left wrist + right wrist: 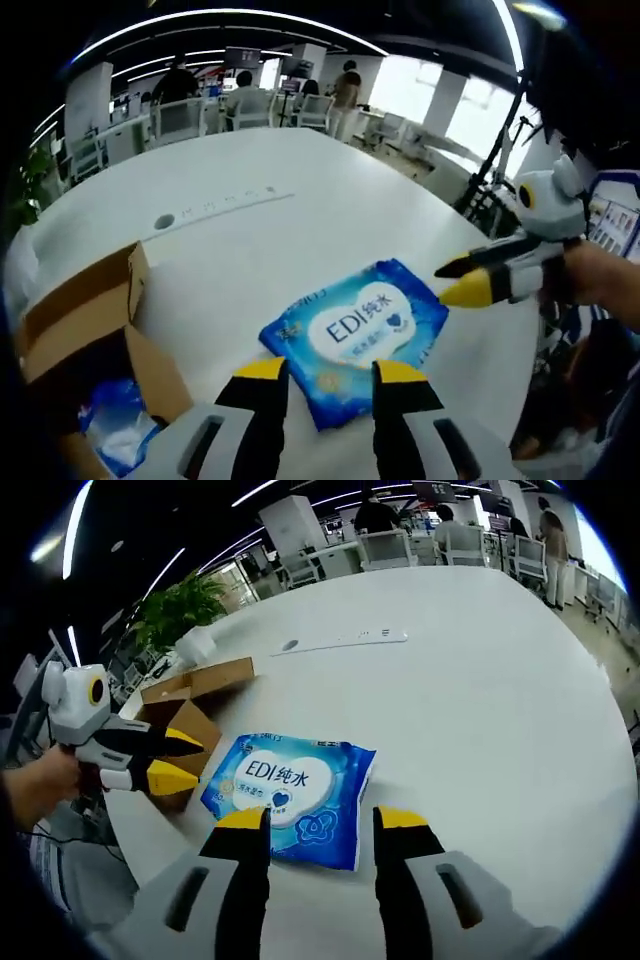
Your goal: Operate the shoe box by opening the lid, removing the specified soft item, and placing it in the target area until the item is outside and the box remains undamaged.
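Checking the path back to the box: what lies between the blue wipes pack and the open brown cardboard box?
Only bare white tabletop separates the blue wipes pack from the open brown cardboard box in the left gripper view.

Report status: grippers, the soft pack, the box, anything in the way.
Left gripper open, right gripper open, both empty. Blue wipes pack flat on white table, outside cardboard box. Box open, another blue pack inside. Nothing in the way.
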`<state>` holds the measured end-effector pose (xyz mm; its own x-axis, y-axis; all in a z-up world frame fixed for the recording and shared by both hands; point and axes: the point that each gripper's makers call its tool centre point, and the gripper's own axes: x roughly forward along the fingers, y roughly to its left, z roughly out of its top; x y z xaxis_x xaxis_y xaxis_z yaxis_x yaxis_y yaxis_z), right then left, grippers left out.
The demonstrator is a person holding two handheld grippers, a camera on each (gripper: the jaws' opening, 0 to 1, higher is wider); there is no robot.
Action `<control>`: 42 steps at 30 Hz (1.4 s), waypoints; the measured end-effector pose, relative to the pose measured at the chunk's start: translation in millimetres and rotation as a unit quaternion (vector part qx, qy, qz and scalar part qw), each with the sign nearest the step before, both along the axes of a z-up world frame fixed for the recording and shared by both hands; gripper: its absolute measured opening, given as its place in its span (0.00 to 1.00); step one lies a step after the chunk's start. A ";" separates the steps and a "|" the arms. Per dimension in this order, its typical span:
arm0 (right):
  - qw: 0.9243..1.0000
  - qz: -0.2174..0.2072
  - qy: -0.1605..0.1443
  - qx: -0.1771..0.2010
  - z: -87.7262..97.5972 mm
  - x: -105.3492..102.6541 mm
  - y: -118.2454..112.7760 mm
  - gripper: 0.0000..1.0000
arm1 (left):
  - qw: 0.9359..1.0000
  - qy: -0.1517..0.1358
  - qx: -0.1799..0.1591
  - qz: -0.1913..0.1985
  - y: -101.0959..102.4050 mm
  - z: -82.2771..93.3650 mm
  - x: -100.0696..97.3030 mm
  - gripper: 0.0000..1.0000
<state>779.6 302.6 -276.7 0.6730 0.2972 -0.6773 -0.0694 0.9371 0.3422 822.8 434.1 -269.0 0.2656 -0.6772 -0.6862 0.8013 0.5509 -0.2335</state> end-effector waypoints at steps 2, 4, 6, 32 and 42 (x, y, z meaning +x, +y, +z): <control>1.000 -0.001 -0.003 -0.001 3.2 0.2 1.6 0.38 | 1.000 -0.001 -0.003 -0.001 2.1 3.3 0.0 0.34; 1.000 -0.001 -0.007 -0.003 9.8 -1.9 5.8 0.38 | 1.000 -0.004 -0.008 0.000 5.1 9.2 0.1 0.35; 1.000 0.000 -0.010 -0.003 14.4 -1.8 9.4 0.39 | 1.000 -0.007 -0.010 0.000 7.9 14.8 -1.0 0.36; 0.997 0.054 -0.036 -0.032 62.3 1.0 109.1 0.44 | 0.998 -0.027 -0.053 0.018 106.7 61.2 -4.8 0.44; 0.995 0.078 -0.048 -0.039 75.6 19.1 154.1 0.40 | 0.997 -0.034 -0.061 0.037 154.3 71.2 3.8 0.44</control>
